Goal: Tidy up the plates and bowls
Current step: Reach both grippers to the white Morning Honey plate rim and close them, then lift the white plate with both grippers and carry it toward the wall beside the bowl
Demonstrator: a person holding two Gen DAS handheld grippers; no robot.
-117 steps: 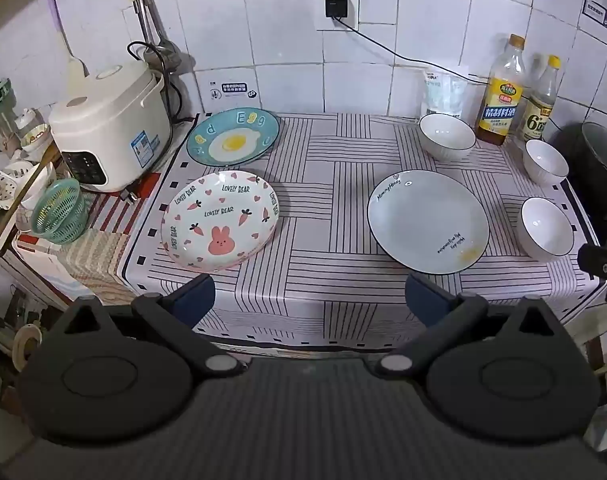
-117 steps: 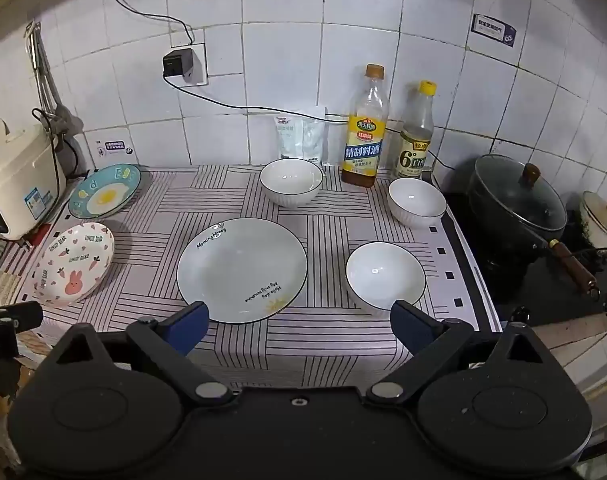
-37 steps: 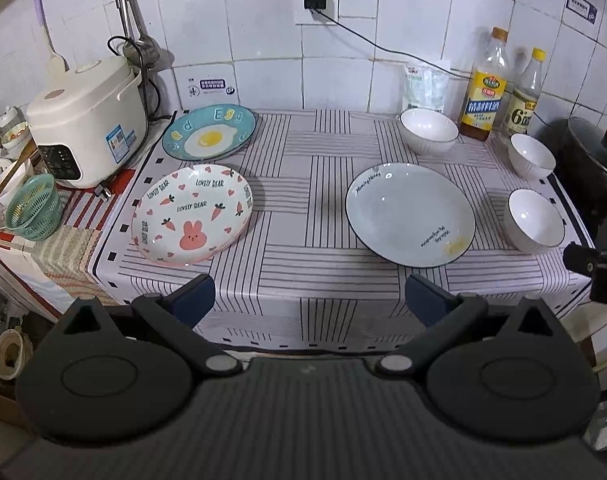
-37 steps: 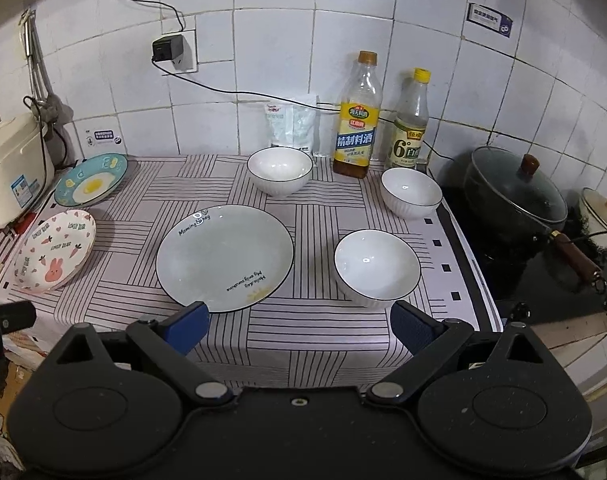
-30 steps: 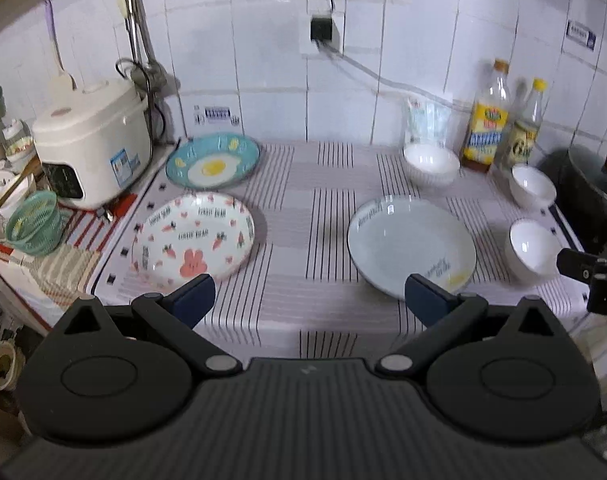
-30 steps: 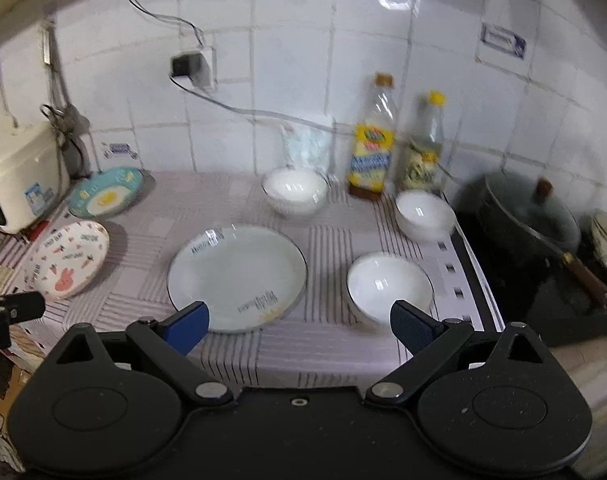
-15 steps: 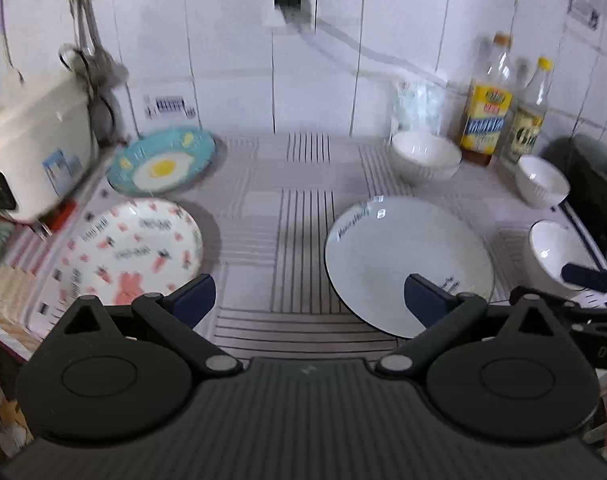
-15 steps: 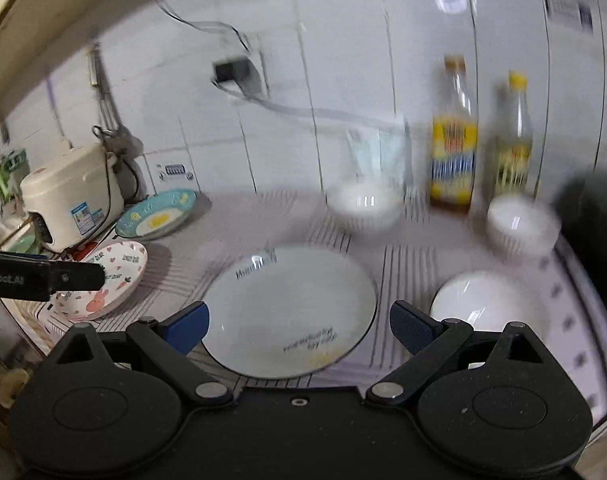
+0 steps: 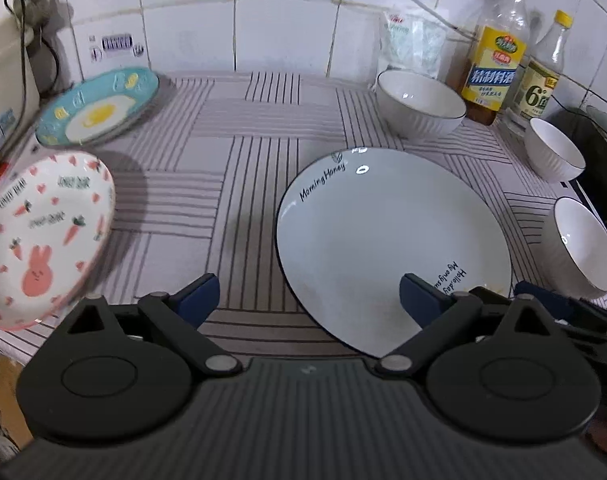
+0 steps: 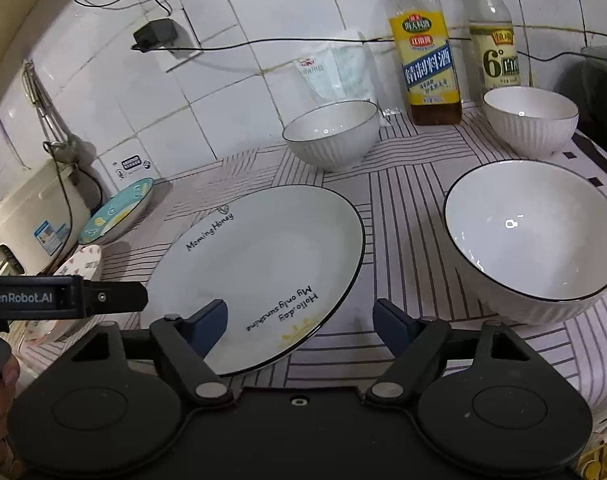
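The large round pale-grey ceramic plate [image 9: 391, 240] lies flat on the striped table [image 9: 239, 168], stiff, glossy, breakable; its thin dark rim looks the best place to pinch. Both hand-held grippers stand wide and empty, jaws just narrowing: the left hand-held gripper [image 9: 307, 300] and the right hand-held gripper [image 10: 301, 320] hang over its near edge.

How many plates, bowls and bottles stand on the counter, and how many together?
Plates: 3 – white plate, rabbit plate, egg plate
Bowls: 3 – near bowl, back bowl, right bowl
Bottles: 2 – yellow-label bottle, clear bottle
Total: 8
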